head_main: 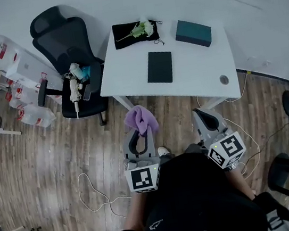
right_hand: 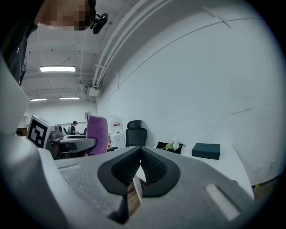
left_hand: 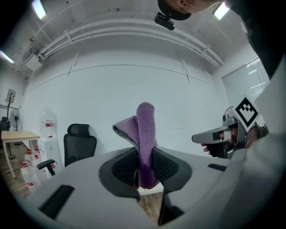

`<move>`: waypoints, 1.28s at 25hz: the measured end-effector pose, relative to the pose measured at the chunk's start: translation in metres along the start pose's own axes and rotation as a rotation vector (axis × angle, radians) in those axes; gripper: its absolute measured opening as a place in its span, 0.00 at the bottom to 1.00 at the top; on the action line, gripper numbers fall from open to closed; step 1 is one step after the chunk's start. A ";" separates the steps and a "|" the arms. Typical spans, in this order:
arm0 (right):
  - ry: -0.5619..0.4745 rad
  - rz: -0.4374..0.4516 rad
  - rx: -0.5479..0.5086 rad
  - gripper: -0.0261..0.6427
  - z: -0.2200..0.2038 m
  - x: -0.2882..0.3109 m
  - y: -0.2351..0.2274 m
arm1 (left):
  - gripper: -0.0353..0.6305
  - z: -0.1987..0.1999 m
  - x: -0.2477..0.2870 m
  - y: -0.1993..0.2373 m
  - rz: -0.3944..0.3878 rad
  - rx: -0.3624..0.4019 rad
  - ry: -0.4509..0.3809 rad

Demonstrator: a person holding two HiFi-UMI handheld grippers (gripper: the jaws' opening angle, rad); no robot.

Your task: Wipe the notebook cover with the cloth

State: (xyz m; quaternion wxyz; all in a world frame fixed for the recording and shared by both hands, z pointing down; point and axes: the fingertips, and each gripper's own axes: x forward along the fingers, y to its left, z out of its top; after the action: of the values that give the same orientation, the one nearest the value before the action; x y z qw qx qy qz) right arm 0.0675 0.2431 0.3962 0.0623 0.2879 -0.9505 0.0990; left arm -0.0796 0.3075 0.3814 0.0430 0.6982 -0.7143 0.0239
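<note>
L gripper [head_main: 138, 136] clamped on purple cloth [head_main: 141, 119], just off table [head_main: 203, 74] near edge. R gripper [head_main: 205, 116] alongside, jaws closed, empty. Black notebook [head_main: 159, 67] flat mid-table, apart from both.

bright, even | ceiling tube lights [right_hand: 57, 69] | fisheye edges, dark corners | sharp

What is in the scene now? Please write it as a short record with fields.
left gripper: shut on the purple cloth, over the floor, short of the table
right gripper: jaws together, nothing between them
notebook: dark, flat on the white table, not touched by either gripper
also on table: teal box; flower on a black mat
beside table: black office chair
</note>
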 end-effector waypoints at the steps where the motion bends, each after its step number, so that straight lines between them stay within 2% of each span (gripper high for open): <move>1: -0.004 -0.013 0.012 0.05 0.000 0.001 -0.002 | 0.18 -0.001 0.001 0.003 -0.007 0.001 0.005; 7: 0.007 -0.057 0.024 0.05 0.003 0.012 -0.013 | 0.18 -0.008 0.018 0.019 -0.030 -0.009 0.043; 14: 0.026 -0.069 0.057 0.05 -0.002 0.035 -0.025 | 0.18 -0.012 0.046 0.032 -0.053 -0.015 0.066; 25: 0.041 0.038 0.039 0.05 0.017 0.119 -0.070 | 0.18 -0.010 0.115 0.060 0.036 -0.020 0.096; 32: 0.047 0.085 0.031 0.05 0.033 0.174 -0.117 | 0.18 -0.002 0.185 0.064 0.044 -0.006 0.110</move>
State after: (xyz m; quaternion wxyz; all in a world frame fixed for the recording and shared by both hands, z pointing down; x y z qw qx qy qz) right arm -0.0127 0.0475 0.4121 0.0761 0.2456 -0.9585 0.1229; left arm -0.1471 0.1249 0.4028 0.0835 0.6800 -0.7259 0.0609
